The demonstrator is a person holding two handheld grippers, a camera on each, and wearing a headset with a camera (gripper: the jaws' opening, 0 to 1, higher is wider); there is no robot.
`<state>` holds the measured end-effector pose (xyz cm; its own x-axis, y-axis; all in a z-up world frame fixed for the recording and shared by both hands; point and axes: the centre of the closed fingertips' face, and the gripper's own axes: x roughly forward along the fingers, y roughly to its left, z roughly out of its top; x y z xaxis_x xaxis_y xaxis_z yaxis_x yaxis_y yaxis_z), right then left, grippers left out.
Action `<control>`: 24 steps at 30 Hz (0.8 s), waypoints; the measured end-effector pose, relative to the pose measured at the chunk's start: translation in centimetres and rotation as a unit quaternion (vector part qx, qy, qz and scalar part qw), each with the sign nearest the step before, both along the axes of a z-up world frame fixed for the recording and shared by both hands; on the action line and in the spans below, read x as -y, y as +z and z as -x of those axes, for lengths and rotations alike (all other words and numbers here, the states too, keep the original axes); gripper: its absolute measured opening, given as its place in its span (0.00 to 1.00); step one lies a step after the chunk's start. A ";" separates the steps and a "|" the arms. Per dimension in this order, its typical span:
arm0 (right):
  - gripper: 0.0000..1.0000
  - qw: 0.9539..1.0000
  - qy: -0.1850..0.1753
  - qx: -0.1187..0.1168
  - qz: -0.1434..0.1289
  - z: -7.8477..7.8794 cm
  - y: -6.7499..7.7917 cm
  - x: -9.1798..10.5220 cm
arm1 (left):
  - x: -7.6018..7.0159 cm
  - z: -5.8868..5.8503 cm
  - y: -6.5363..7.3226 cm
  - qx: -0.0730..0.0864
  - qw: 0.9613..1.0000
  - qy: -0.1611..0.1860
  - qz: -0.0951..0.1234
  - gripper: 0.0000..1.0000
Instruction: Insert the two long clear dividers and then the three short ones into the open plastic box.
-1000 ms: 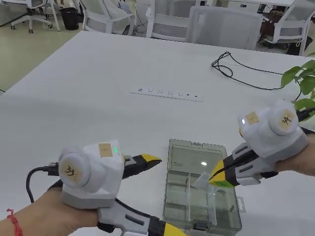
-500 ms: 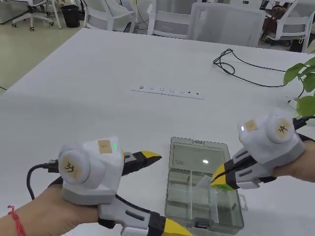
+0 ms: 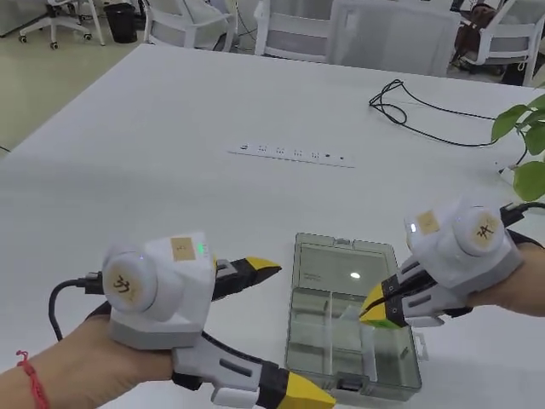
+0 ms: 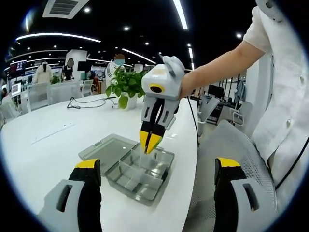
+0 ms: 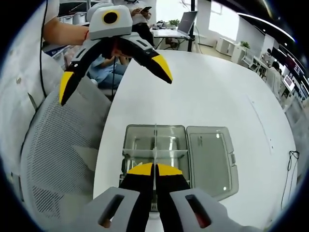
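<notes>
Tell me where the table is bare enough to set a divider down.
Bare table stretches between the power strip and the box, and across the whole far left. Crowded: around the box, where the right tool holds a divider and the open left tool hovers; cable and plant far right.
</notes>
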<state>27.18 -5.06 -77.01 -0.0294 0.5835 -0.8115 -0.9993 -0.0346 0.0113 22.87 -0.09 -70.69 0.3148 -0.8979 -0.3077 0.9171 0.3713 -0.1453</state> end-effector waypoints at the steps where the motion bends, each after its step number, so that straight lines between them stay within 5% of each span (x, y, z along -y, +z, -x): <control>1: 0.02 1.000 -0.001 -0.001 0.001 0.0 0.0 0.0 | 0.0 0.0 0.0 0.000 1.000 0.000 -0.001 1.00; 24: 0.02 0.998 0.021 -0.001 0.067 0.2 -3.9 -0.8 | -0.1 0.0 -0.2 -0.001 1.000 -0.002 -0.003 1.00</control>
